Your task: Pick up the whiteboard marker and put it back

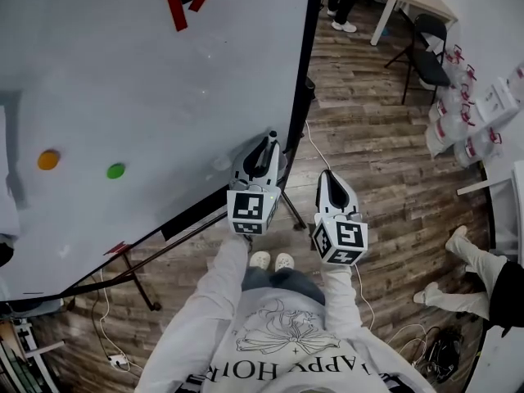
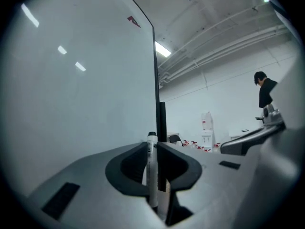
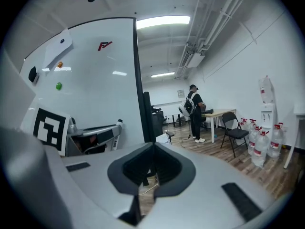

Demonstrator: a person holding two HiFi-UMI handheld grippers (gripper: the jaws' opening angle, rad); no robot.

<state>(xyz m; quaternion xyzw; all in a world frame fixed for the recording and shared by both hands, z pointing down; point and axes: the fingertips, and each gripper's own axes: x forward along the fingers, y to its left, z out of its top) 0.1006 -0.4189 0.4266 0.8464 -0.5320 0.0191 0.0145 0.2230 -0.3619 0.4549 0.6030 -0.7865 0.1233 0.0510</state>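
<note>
an office-like workroom: a big whiteboard [image 1: 147, 80], wood-plank floor [image 1: 368, 146], a desk [image 3: 223, 112] with a folding chair [image 3: 233, 128], and water jugs [image 3: 260, 149].

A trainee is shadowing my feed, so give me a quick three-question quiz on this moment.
1. True or false: the left gripper is shut on the whiteboard marker, which stands upright between its jaws.
2. The right gripper has its jaws: A) together with nothing between them; B) clamped on an eraser; C) spread wide apart.
3. In the head view, what colour is the magnet just right of the orange magnet on the whiteboard?

Key: 1 true; 2 A; 3 green.
</note>
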